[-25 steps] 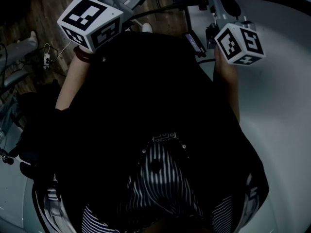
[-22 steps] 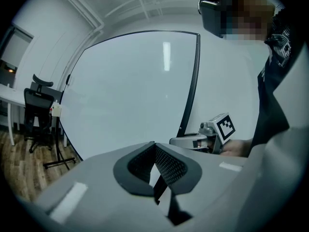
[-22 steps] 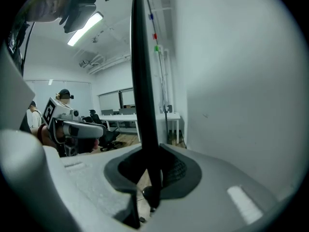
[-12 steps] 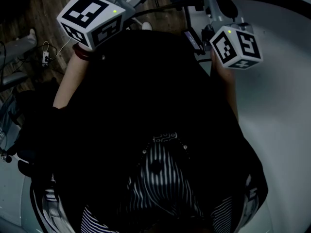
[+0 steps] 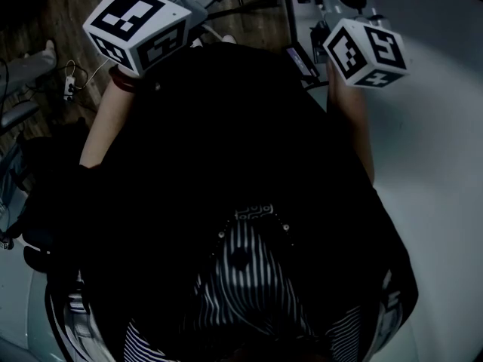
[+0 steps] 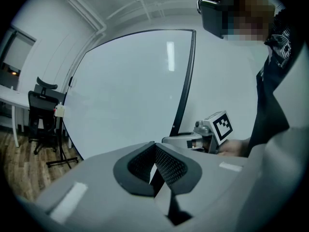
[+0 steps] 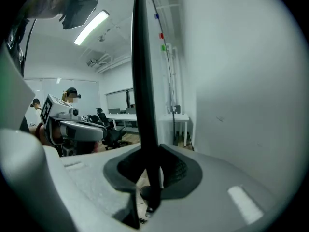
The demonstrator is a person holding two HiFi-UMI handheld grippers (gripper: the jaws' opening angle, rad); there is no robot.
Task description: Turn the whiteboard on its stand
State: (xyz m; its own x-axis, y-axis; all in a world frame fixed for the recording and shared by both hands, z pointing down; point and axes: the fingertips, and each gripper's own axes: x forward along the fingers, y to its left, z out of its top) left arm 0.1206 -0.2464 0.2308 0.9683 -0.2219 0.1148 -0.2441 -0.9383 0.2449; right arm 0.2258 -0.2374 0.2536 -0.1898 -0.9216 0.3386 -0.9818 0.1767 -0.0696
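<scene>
While the right gripper (image 7: 147, 159) clasps the black frame (image 7: 142, 81) along one side edge of the whiteboard (image 6: 130, 86), its jaws are easing open, so the hold looks light. The left gripper (image 6: 154, 151) is clenched, tips together, facing the board's white face; I cannot make out anything pinched in it. The board stands upright just ahead of the person, towards their right.

To turn it well, I would firm up the right grip, then swing that edge in a smooth arc about the stand, keeping the jaws in line with the frame so it cannot slip out.

Count: one whiteboard, two grippers, one black office chair (image 6: 41, 111), and three small coloured dots (image 7: 161, 35) on the white surface beside the frame.
</scene>
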